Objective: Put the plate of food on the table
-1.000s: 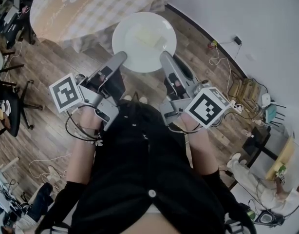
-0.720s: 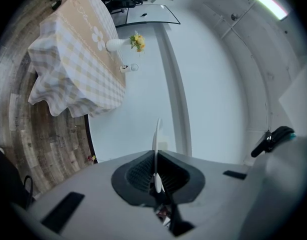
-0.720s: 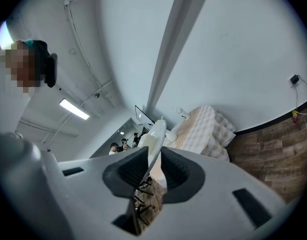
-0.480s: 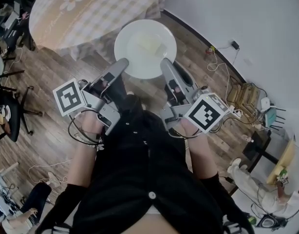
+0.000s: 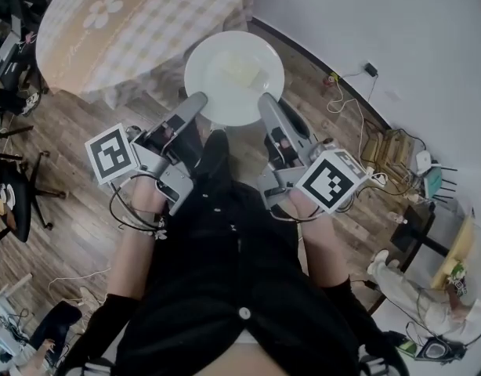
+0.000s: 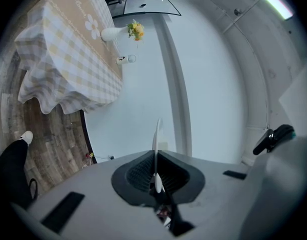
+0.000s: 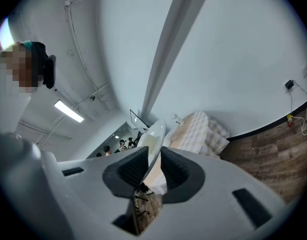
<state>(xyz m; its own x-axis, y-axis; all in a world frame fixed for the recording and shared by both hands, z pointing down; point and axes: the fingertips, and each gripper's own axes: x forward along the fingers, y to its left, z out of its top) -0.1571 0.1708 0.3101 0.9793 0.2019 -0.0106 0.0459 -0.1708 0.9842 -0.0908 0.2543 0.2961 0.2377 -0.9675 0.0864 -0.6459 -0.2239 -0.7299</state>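
Plate of food (image 5: pixel 233 73) held above the wooden floor (image 5: pixel 76 202).
Left tongs (image 5: pixel 197 100) and right tongs (image 5: pixel 265 100) each pinch its rim; the table (image 5: pixel 146 22) sits upper left.

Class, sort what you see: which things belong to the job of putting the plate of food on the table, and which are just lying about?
Part of the job: plate, gripped at its rim by the left gripper and right gripper; food on it; table with checked cloth.

Just lying about: vase of flowers on the table; cables on the floor; black chair.
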